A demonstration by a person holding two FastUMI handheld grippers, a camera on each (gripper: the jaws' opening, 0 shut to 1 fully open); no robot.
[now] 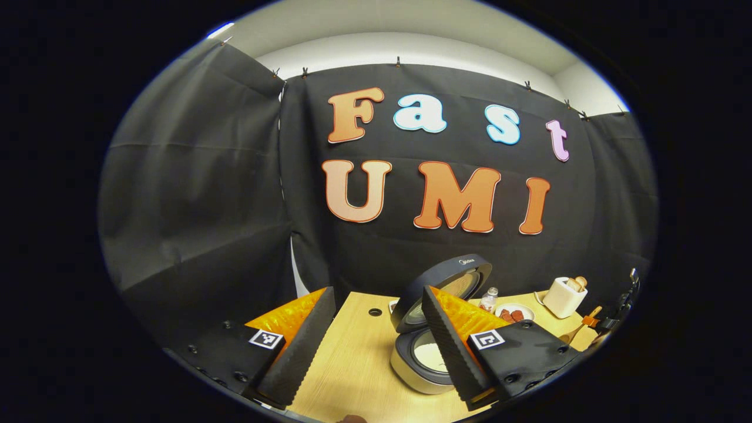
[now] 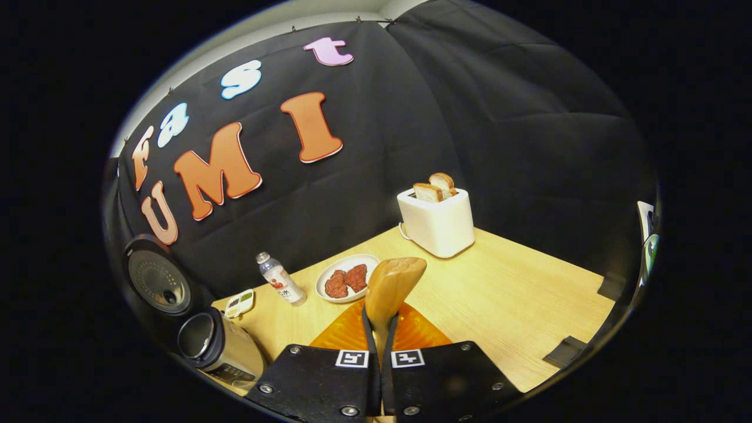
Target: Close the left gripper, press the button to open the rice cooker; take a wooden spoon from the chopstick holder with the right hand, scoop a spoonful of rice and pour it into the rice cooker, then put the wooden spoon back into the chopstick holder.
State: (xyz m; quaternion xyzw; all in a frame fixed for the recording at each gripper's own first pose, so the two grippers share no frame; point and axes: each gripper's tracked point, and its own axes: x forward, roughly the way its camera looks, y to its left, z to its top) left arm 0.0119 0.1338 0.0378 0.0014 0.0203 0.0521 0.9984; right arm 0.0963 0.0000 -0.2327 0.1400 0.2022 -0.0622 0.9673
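The rice cooker [image 1: 411, 367] stands open on the wooden table, its dark lid [image 1: 452, 282] tilted back and the white inside of the pot [image 1: 432, 355] showing. My left gripper [image 1: 377, 294] hangs open just in front of the cooker, holding nothing, and its right finger covers part of the pot. My right gripper [image 2: 380, 320] is shut on the handle of the wooden spoon [image 2: 393, 285], whose bowl points up and forward above the table. In the right gripper view the open cooker [image 2: 226, 352] sits low at the left with its lid [image 2: 157, 282] raised.
A white toaster [image 2: 437, 220] with two bread slices stands at the back of the table. A plate [image 2: 346, 276] with meat pieces, a small bottle [image 2: 281, 279] and a little dish [image 2: 241, 302] lie between toaster and cooker. Black cloth walls close in the table.
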